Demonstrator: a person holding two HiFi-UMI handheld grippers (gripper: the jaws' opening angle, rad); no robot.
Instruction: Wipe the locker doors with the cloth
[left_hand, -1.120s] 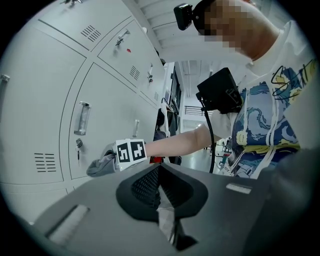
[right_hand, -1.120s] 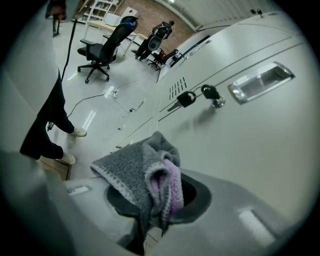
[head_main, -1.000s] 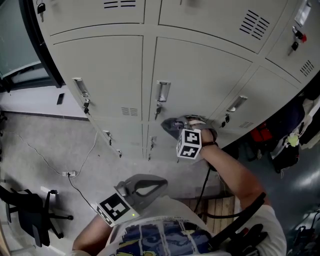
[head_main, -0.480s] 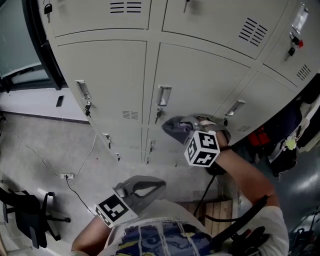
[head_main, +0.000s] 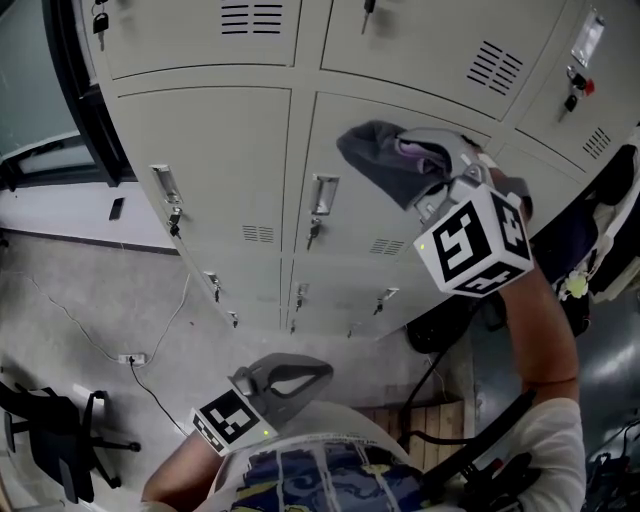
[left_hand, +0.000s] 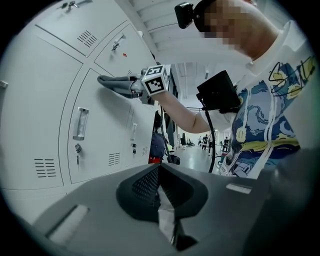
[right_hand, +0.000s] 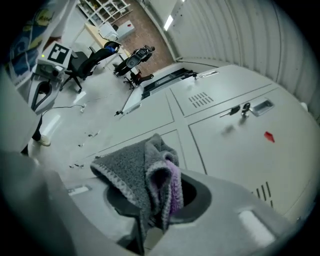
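Grey lockers fill the head view; the middle locker door (head_main: 365, 215) has a metal handle (head_main: 322, 196). A grey cloth with a purple edge (head_main: 392, 160) is pinched in my right gripper (head_main: 428, 170), which is held high against that door's upper right part. From the right gripper view, the cloth (right_hand: 145, 180) bunches out of the shut jaws in front of the locker doors (right_hand: 235, 140). My left gripper (head_main: 283, 378) hangs low near the person's chest, jaws together and empty. The left gripper view shows the cloth (left_hand: 114, 83) on the door.
Keys hang from several locks (head_main: 173, 213). A black office chair (head_main: 55, 430) stands at lower left and a cable (head_main: 150, 350) runs over the floor. A wooden pallet (head_main: 400, 415) lies below the lockers. Bags (head_main: 590, 270) hang at the right.
My right gripper has carried the cloth up the middle door, from below handle height to its upper part. The left gripper has stayed where it was.
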